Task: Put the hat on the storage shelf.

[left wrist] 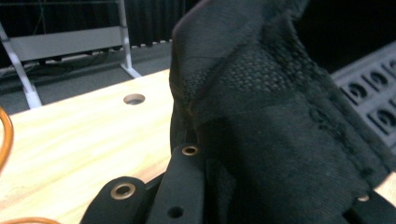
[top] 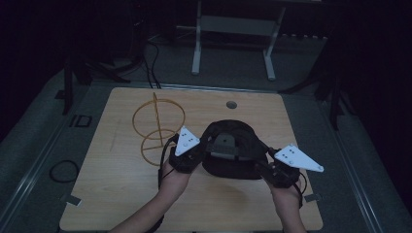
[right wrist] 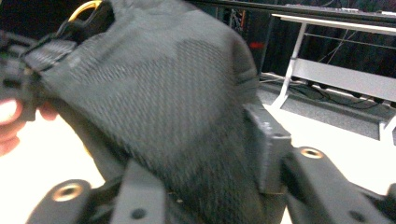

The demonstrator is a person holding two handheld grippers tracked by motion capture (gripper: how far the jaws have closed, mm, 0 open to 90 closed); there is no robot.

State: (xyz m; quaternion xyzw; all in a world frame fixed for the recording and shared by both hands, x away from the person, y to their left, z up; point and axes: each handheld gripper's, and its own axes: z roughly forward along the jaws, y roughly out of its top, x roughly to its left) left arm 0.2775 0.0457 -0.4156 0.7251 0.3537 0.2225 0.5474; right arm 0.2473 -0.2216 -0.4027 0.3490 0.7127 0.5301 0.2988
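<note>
Legible text: none | bench (top: 121, 194): bare wood, no label | black fabric bag (top: 233, 141): no brand or tag readable | floor left of bench's far-left corner: dark mark (top: 80, 121), unreadable

Black fabric bag (left wrist: 280, 130): upper part and right side cut off in the left gripper view; weave blurred in the right gripper view. Left tongs (top: 201, 158): tips hidden in fabric. Orange wire ring (left wrist: 4, 135): mostly beyond the frame.
</note>
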